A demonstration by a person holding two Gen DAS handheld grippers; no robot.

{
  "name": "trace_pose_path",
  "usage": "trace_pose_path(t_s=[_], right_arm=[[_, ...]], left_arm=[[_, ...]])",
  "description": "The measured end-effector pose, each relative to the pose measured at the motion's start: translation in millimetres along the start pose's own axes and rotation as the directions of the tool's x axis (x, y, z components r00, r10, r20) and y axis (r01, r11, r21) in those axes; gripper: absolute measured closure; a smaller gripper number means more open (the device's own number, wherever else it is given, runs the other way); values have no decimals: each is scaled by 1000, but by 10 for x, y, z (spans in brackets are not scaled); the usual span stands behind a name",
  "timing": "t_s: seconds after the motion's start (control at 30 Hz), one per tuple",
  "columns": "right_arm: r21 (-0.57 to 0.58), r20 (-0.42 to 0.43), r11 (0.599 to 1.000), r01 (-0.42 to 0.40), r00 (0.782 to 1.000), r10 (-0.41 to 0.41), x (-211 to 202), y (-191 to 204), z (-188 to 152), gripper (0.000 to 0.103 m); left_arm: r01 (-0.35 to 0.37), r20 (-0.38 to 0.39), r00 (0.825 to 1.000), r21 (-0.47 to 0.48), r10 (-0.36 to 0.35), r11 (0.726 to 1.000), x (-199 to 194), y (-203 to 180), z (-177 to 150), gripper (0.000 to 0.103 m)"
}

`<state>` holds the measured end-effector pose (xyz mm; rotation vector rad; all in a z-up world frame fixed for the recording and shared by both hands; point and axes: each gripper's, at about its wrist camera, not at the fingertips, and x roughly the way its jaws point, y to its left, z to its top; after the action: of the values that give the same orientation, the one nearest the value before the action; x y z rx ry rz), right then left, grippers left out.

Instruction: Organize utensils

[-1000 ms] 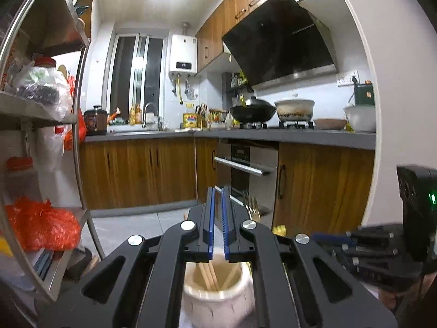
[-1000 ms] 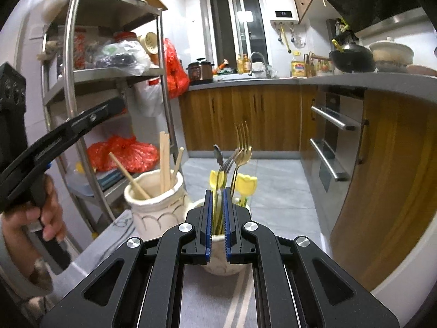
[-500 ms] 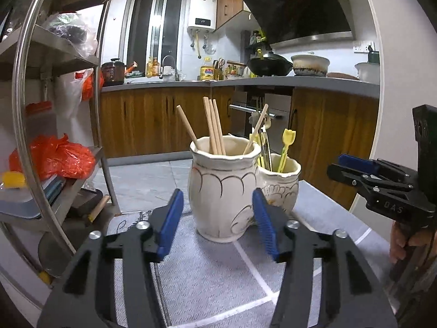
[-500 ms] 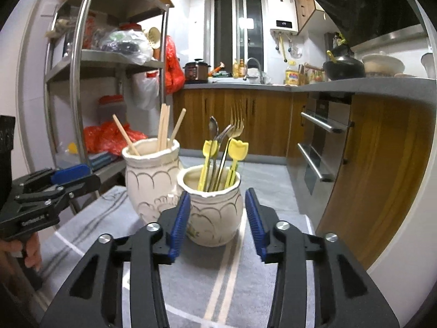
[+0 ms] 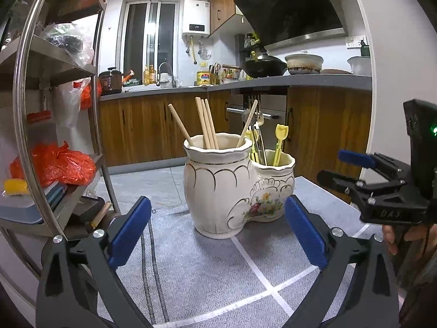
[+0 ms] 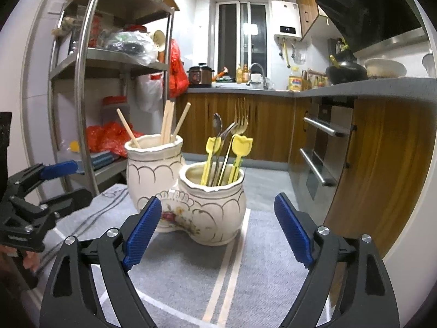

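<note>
Both of your grippers have spread wider than half a second ago and now hold nothing: your left gripper point(image 5: 217, 228) has its blue pads far apart at the near edge of the grey cloth point(image 5: 207, 273), and your right gripper point(image 6: 218, 229) is just as wide, its jaws standing either side of the holder without touching it. Between and beyond the pads, the cream double-pot utensil holder point(image 5: 237, 186) stands upright toward the far edge of the cloth. Its taller pot point(image 6: 153, 164) carries the wooden chopsticks point(image 5: 206, 125); the shorter pot point(image 6: 215, 205), joined to it, carries the yellow tulip-topped picks point(image 6: 240, 145), a spoon point(image 6: 217, 121) and a gold fork point(image 6: 240, 120). Off the cloth's left side stands a steel shelf rack point(image 6: 82, 87) with red bags; past the far edge run the wooden cabinets point(image 5: 142, 131) and grey counter.
</note>
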<state>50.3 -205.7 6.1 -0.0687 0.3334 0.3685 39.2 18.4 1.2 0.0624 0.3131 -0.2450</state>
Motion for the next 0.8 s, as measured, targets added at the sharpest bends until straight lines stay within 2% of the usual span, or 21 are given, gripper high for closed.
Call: trace_pose_path(t_s=[0.13,0.8], right_arm=[[22,25,1000,5,1000,-6,-54,-38,-10,9],[22,30,1000,15,999,-16,-69,-27,-12,5]], left_arm=[[-2,5,1000,2,2,1000,-10,-6,0,6],[-6,8,1000,-1,6,1000,-16,-1,2,6]])
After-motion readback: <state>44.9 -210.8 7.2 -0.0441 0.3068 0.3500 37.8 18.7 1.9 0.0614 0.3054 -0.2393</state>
